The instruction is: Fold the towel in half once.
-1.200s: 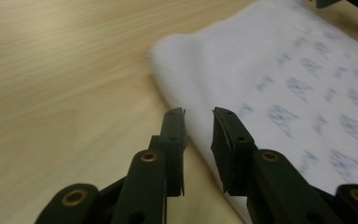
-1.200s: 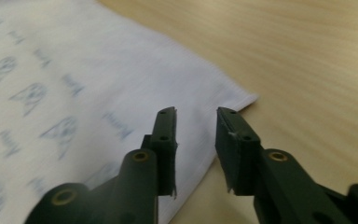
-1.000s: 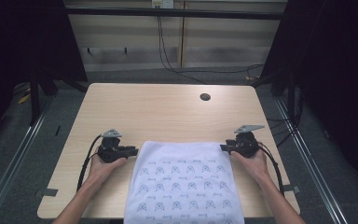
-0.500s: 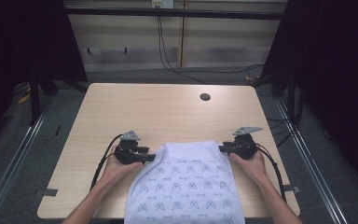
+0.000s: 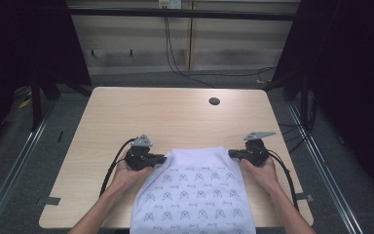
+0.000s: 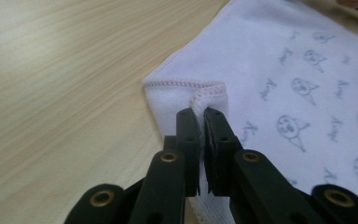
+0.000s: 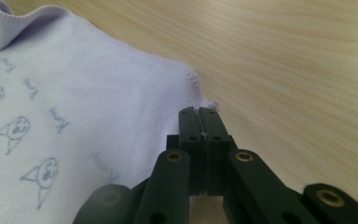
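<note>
High view: white printed towel [image 5: 195,192] lies on the near half of the wooden table [image 5: 175,117], hanging over the near edge. The cable hole [image 5: 214,101] sits well beyond the towel's far edge, slightly right of its middle.

Left gripper view adds detail: the left gripper [image 6: 199,116] pinches the stitched hem at the towel's far-left corner, which is folded over on itself; a thin band of cloth shows between the jaws, which have just been closing. Right gripper view: the right gripper [image 7: 199,113] has its jaws pressed tight on the hem at the far-right corner, barely any cloth edge showing.

Versus one second ago: the left hand [image 5: 126,173] has shifted inward toward the towel's middle, so the far edge is narrower and bunched at the left. The right gripper keeps its place.

Both corners lie on the hole's near side, left one farther from it.
</note>
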Demonstrator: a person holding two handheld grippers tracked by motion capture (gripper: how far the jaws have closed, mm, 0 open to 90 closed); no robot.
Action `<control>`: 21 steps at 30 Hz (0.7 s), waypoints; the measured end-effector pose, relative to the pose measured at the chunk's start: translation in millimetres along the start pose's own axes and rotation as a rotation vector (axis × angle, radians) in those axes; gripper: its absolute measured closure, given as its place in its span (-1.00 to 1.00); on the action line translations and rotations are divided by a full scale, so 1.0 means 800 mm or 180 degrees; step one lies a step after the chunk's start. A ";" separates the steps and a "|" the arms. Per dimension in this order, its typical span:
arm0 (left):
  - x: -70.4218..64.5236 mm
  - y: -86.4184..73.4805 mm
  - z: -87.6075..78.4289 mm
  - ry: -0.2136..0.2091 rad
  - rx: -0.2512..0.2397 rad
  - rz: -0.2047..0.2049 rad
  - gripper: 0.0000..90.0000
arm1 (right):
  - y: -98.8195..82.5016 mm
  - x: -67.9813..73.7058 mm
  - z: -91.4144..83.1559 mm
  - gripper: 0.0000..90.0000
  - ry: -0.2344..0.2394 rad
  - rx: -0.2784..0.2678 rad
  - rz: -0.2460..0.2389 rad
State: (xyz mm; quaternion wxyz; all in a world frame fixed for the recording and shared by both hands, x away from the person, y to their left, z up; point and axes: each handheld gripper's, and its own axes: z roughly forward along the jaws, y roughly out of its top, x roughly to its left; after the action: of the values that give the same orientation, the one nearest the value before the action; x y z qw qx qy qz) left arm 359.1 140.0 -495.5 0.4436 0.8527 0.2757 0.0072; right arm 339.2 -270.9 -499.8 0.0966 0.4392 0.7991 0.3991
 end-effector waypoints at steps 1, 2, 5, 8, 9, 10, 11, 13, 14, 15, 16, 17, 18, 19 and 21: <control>0.000 0.000 -0.002 0.0035 -0.0008 0.0012 0.93 | 0.001 0.000 -0.003 0.98 0.0010 -0.0035 0.0004; 0.000 0.001 -0.004 0.0037 -0.0035 -0.0003 0.94 | 0.002 0.000 -0.006 0.98 0.0019 -0.0049 0.0039; 0.007 0.006 -0.022 0.0034 -0.0233 -0.0112 0.94 | 0.006 -0.004 -0.014 0.99 0.0021 -0.0171 0.0076; 0.017 0.014 -0.037 0.0113 -0.0356 -0.0171 0.94 | 0.013 -0.007 -0.026 0.99 0.0020 -0.0301 0.0100; 0.019 0.016 -0.041 0.0118 -0.0382 -0.0180 0.94 | 0.016 -0.008 -0.030 0.99 0.0024 -0.0336 0.0118; 0.022 0.019 -0.045 0.0141 -0.0418 -0.0187 0.94 | 0.018 -0.009 -0.033 0.99 0.0033 -0.0357 0.0126; 0.025 0.024 -0.050 0.0175 -0.0454 -0.0203 0.94 | 0.021 -0.010 -0.037 0.99 0.0025 -0.0401 0.0138; 0.029 0.032 -0.058 0.0239 -0.0446 -0.0177 0.94 | 0.029 -0.013 -0.044 0.99 0.0020 -0.0479 0.0154; 0.030 0.037 -0.062 0.0265 -0.0443 -0.0159 0.94 | 0.033 -0.015 -0.048 0.99 0.0018 -0.0515 0.0166; 0.031 0.040 -0.065 0.0275 -0.0458 -0.0159 0.94 | 0.038 -0.017 -0.051 0.99 0.0033 -0.0532 0.0155; 0.033 0.045 -0.070 0.0296 -0.0473 -0.0138 0.94 | 0.042 -0.017 -0.054 0.99 0.0039 -0.0536 0.0153; 0.034 0.048 -0.073 0.0316 -0.0486 -0.0133 0.94 | 0.049 -0.018 -0.058 0.99 0.0033 -0.0579 0.0146; 0.036 0.051 -0.076 0.0335 -0.0514 -0.0136 0.94 | 0.054 -0.018 -0.061 0.99 0.0029 -0.0602 0.0143; 0.038 0.054 -0.080 0.0361 -0.0532 -0.0130 0.94 | 0.060 -0.018 -0.065 0.99 0.0039 -0.0633 0.0131; 0.042 0.060 -0.087 0.0379 -0.0584 -0.0152 0.94 | 0.072 -0.018 -0.072 0.99 0.0023 -0.0701 0.0112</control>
State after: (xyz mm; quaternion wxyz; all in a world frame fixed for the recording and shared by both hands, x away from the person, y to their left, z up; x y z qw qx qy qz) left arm 392.4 186.5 -424.5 0.5027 0.7997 0.3200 0.0725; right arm 354.3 -296.7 -423.0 0.1345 0.4384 0.7429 0.4877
